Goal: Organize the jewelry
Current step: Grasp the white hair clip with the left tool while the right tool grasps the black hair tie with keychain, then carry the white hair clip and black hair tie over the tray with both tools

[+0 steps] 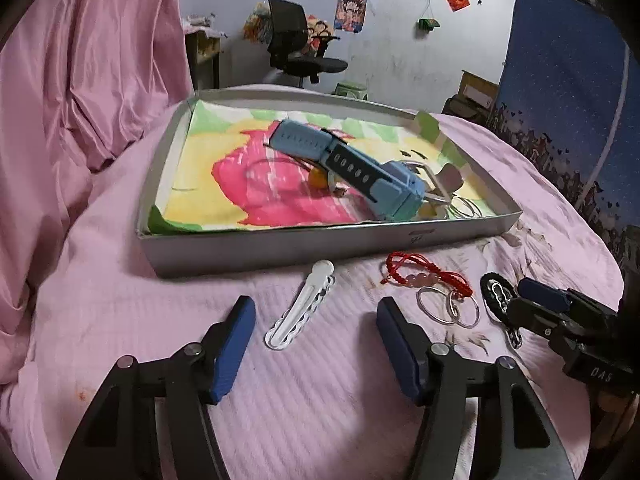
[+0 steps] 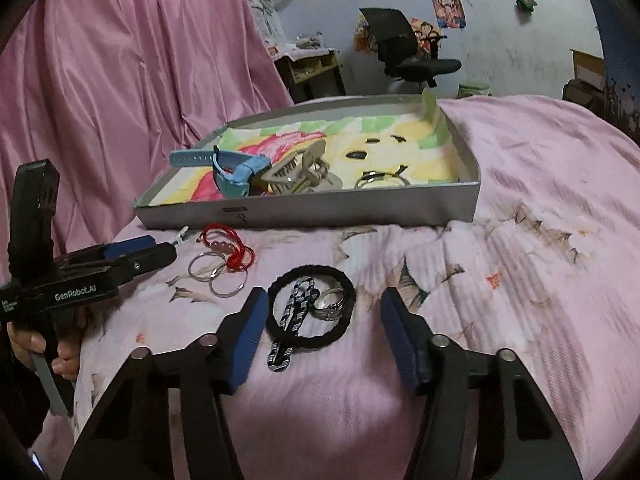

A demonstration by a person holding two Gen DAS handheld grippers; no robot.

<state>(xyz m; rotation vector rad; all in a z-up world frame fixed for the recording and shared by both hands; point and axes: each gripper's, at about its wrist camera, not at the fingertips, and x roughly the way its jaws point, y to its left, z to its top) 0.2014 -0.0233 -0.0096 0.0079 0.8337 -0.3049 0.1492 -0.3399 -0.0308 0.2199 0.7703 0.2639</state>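
Straddling a white hair clip [image 1: 298, 304], the left claw [image 1: 316, 354] gapes unclenched.

Pink bedspread [image 1: 120, 312], tray [image 1: 280, 246], hair clip [image 1: 300, 304], bracelet [image 1: 424, 274], rings [image 1: 448, 306]

Counts: one shallow grey box [image 1: 280, 246] on the bed, one blue watch [image 1: 352, 168] inside it, one beige claw clip [image 2: 296, 178] in the box, thin bangles [image 2: 380, 179] in the box too, number unclear. On the bedspread: one white hair clip [image 1: 302, 306], one red cord bracelet [image 1: 424, 276] with three pink beads, two silver hoop rings [image 1: 448, 306], one black hair tie [image 2: 312, 306], one patterned snap clip [image 2: 292, 320], one silver ring [image 2: 330, 304]. Two tools: left [image 1: 316, 344], right [image 2: 324, 338]. One office chair [image 1: 296, 40].
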